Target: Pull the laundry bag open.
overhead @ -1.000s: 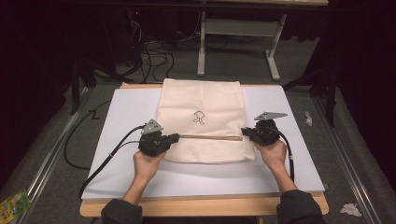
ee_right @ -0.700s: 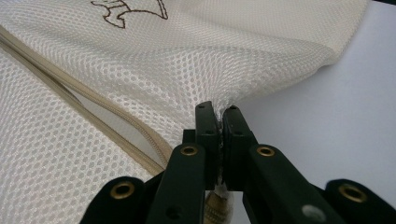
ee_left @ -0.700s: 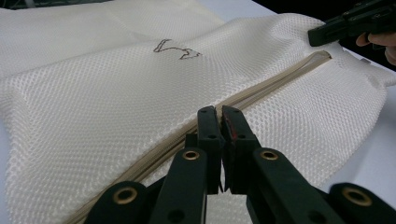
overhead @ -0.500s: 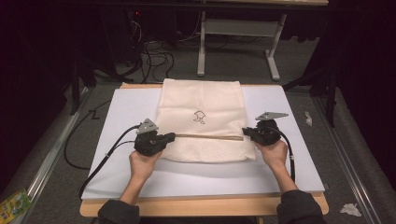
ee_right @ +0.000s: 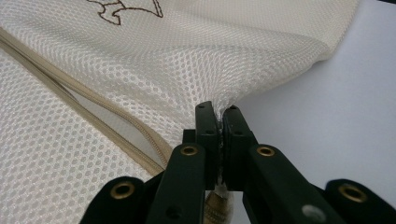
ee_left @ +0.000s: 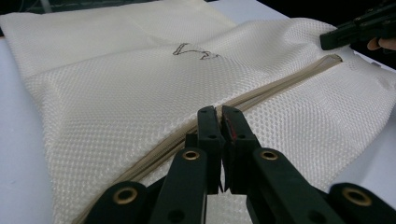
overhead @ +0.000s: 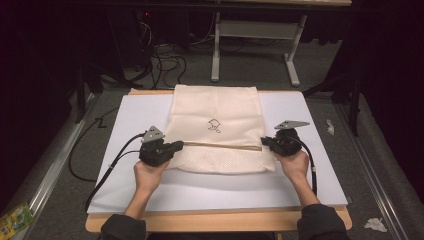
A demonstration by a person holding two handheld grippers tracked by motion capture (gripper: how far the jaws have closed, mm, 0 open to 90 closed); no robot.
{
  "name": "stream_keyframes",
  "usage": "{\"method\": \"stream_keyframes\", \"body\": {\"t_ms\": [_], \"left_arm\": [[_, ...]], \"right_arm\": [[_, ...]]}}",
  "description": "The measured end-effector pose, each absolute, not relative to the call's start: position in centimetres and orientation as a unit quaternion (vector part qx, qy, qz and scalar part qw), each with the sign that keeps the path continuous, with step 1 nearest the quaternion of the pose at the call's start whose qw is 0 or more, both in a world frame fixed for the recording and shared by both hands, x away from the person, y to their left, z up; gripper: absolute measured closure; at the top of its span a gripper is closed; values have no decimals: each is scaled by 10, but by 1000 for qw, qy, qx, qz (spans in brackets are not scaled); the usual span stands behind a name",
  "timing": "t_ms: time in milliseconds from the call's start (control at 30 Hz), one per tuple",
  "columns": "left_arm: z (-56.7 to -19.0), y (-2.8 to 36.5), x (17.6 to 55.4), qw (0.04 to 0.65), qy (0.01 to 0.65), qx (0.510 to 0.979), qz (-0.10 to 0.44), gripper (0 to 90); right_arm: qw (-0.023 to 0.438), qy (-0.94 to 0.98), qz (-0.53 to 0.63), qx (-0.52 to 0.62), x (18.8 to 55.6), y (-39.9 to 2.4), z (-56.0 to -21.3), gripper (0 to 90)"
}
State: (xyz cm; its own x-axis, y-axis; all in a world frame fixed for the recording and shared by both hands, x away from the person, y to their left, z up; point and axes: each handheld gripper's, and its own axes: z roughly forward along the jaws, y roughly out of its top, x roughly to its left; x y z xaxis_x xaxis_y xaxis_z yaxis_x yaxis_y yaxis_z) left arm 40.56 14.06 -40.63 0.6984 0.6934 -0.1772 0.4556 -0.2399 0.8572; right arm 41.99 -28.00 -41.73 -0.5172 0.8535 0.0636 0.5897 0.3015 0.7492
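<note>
A cream mesh bag with a small embroidered mark lies flat on the white board. A beige zipper runs across its near part. My left gripper is at the zipper's left end; in the left gripper view its jaws stand shut on the zipper, hiding what is between them. My right gripper is at the zipper's right end. Its jaws are shut on the mesh, which is pulled up into a small peak. Beside them the zipper gapes a little.
The board rests on a wooden table. On the dark floor beyond it are cables and a grey desk frame. A green packet lies low left, and crumpled paper low right.
My left gripper has slid a little to the left along the zipper line. The right gripper and the bag's far part have kept still.
</note>
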Motion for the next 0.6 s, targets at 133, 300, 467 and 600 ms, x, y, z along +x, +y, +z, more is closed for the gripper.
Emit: {"method": "stream_keyframes", "body": {"t_ms": [133,300,467,600], "left_arm": [[-407,143,406,493,371,778,119,875],[-406,144,406,492,371,778,119,875],[-406,145,405,493,370,778,121,875],[-407,146,405,490,371,780,120,875]], "right_arm": [[177,787,374,458,420,-280,-417,889],[177,787,374,457,420,-280,-417,889],[176,787,375,458,420,-279,-417,889],[176,788,375,457,420,-279,-417,889]]}}
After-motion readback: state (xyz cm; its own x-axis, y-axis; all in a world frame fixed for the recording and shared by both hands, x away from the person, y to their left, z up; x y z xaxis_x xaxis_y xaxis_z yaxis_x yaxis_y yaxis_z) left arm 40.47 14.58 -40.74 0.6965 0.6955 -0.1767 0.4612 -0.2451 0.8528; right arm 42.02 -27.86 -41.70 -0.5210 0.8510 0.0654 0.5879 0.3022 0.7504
